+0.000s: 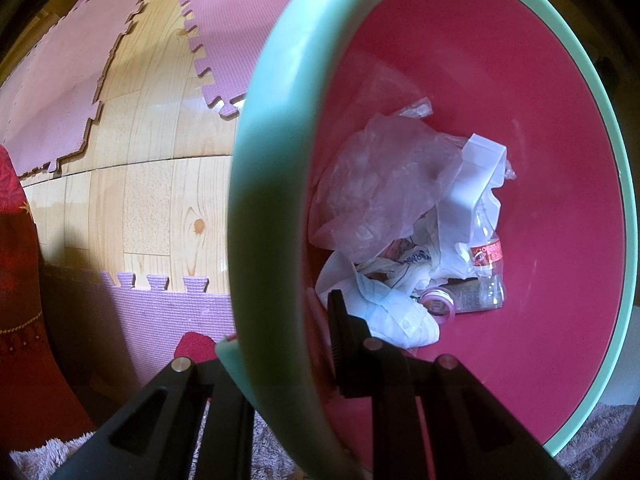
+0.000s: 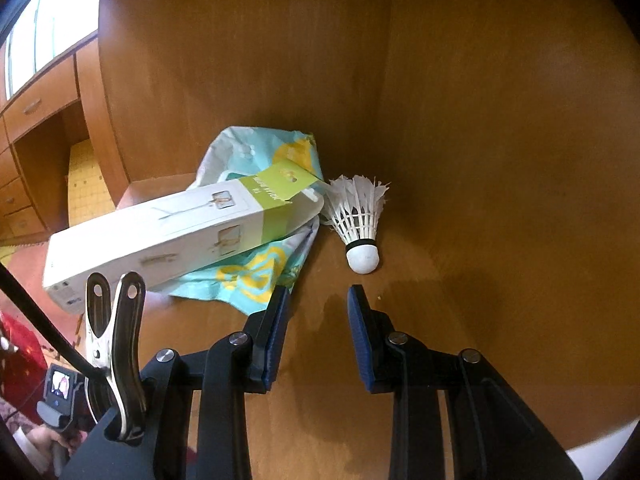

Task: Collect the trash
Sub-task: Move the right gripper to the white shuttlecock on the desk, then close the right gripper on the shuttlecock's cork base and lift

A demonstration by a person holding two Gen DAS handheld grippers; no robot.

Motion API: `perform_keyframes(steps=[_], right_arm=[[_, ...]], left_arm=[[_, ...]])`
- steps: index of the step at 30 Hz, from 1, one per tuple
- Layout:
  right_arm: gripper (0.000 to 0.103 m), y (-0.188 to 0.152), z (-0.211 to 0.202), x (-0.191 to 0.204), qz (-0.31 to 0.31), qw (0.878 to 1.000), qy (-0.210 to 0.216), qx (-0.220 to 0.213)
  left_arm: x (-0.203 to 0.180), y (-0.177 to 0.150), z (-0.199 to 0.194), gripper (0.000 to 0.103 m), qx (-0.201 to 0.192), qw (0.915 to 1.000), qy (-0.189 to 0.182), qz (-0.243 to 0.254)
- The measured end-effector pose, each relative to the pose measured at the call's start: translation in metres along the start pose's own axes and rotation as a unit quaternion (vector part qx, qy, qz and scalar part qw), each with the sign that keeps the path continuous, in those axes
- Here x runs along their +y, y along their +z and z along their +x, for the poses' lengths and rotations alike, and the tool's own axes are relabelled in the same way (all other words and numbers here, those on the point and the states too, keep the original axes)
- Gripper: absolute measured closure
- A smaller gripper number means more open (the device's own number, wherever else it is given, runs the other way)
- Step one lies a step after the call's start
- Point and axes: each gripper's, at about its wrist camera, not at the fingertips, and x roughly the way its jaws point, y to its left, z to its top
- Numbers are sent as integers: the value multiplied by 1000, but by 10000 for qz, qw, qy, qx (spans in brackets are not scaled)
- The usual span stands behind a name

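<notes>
Shuttlecock (image 2: 362,222) on wooden shelf (image 2: 460,280), cork end toward camera, feathers away.

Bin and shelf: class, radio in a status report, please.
Left gripper shut on bin rim. Right gripper open, empty. White box, wrapper, shuttlecock uncollected ahead. Nothing in the way.

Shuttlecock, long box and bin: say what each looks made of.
Shuttlecock: white feathers, frayed at the tips, on a smooth white cork-like or foam tip.
Box: matte printed cardboard with folded edges.
Bin: smooth, slightly glossy plastic, probably; moulded mint rim.
</notes>
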Motion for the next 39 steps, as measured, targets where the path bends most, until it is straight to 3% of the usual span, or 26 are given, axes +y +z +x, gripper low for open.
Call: perform_keyframes(steps=[16,39], right_arm=[[66,18,51,-9,-126,9990,45,417],[61,35,91,-34,184,9980,-247,559]], left_arm=[[0,0,1,88,0,10000,0,8],[-3,-2,0,88,-19,10000,-17,49]])
